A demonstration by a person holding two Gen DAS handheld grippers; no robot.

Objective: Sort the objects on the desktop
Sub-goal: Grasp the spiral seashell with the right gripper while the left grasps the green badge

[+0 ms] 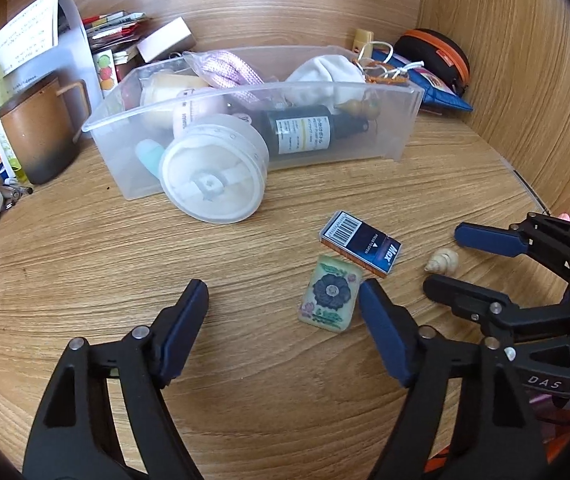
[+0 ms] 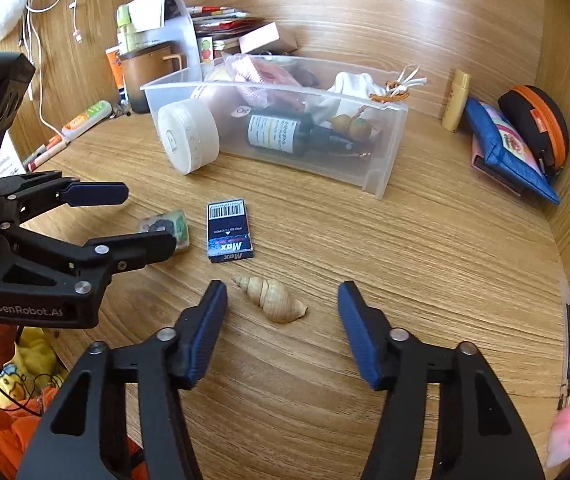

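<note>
- Between my right fingers: the right gripper (image 2: 283, 320) stands open, with the seashell (image 2: 273, 299) lying on the desk (image 2: 425, 264) in the gap, touched by neither pad.
- At my left fingers: the left gripper (image 1: 285, 320) is also open and holds nothing; the floral tile (image 1: 329, 299) lies just beside the inner face of its right-hand finger, not between the two.
- Just beyond both: the dark staple box (image 1: 361, 244) lies flat on the desk, near the tile and the shell, apart from each.
- Farther out: the clear bin (image 1: 401, 128) already holds a dark bottle (image 1: 305, 130), a white cloth pouch and other small goods; a round white container (image 1: 215, 180) leans against its front wall, outside it.
- Progress, as I judge it: shell, tile and staple box remain unsorted, and no grasp is yet made.
- Surroundings: brown mug (image 1: 39, 136) to the left of the bin, blue pouch (image 2: 501, 148) and black-and-orange case (image 2: 537, 128) to its right.
- Obstruction: the two grippers work close together, so I judge they may crowd one another.
</note>
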